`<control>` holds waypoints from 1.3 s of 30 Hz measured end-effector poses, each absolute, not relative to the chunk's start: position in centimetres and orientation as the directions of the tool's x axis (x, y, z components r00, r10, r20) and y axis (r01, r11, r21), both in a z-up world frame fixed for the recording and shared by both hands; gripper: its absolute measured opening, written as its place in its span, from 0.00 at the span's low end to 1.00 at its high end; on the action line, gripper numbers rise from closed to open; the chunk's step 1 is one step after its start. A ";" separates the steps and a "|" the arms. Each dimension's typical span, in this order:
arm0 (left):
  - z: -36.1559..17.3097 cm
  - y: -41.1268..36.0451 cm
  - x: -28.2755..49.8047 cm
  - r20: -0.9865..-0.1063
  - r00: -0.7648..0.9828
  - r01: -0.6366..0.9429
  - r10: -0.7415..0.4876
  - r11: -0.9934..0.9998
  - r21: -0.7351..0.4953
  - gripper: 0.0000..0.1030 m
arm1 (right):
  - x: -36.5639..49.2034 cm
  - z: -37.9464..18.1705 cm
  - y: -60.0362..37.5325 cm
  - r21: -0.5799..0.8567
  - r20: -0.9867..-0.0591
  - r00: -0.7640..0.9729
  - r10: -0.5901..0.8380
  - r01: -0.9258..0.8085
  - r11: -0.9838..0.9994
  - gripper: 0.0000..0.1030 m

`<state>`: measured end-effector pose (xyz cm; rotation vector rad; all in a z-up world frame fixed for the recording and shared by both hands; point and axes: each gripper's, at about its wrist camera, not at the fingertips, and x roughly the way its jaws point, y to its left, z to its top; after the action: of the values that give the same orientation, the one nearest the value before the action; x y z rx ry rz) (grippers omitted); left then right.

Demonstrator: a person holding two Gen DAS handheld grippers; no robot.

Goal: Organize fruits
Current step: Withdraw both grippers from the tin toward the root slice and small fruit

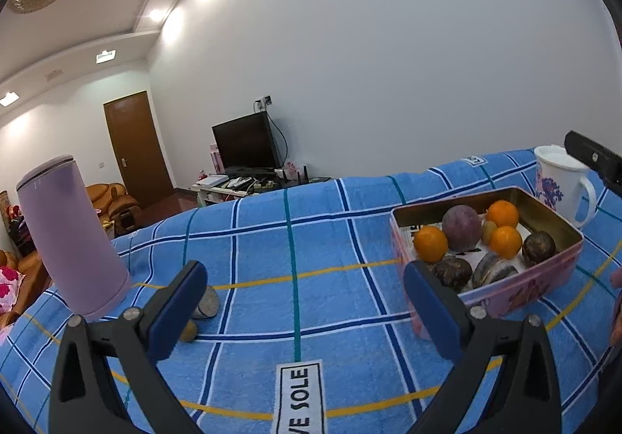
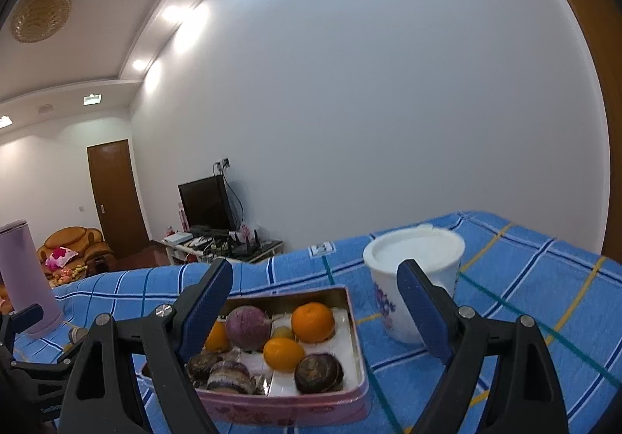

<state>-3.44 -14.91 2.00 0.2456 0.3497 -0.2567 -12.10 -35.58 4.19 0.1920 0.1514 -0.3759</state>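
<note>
Both the left gripper (image 1: 305, 302) and the right gripper (image 2: 315, 302) hang wide open and empty above the blue checked cloth (image 1: 311, 239). The pink tin (image 2: 295, 401), lower centre of the right view, already holds oranges (image 2: 313, 322) and dark round fruits (image 2: 318, 373). Two small pieces (image 1: 206, 304) hide behind the left finger by the lilac tumbler (image 1: 74, 236), so a blind reach could knock it over or roll them away.

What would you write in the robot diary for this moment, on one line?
left gripper: open, empty | right gripper: open, empty | tin: holds oranges, dark fruits | loose fruit beside purple bottle
</note>
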 end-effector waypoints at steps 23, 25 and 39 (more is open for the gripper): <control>1.4 -4.9 2.7 -0.444 0.894 0.138 -0.058 0.979 0.151 1.00 | -7.5 2.8 -24.0 0.083 -0.290 0.945 -0.149 0.180 0.980 0.85; 1.3 -3.8 3.2 -0.454 0.889 0.127 -0.056 0.984 0.126 1.00 | -6.9 2.7 -22.9 0.085 -0.295 0.947 -0.130 0.162 0.983 0.85; 0.1 4.2 7.3 -0.539 0.838 -0.060 0.084 0.996 0.061 1.00 | -2.2 1.9 -16.4 0.112 -0.359 0.933 -0.007 0.050 0.992 0.85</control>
<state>7.26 4.22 0.10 0.0425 0.5721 0.0761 -2.18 -16.40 1.86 0.1200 0.3667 -0.0294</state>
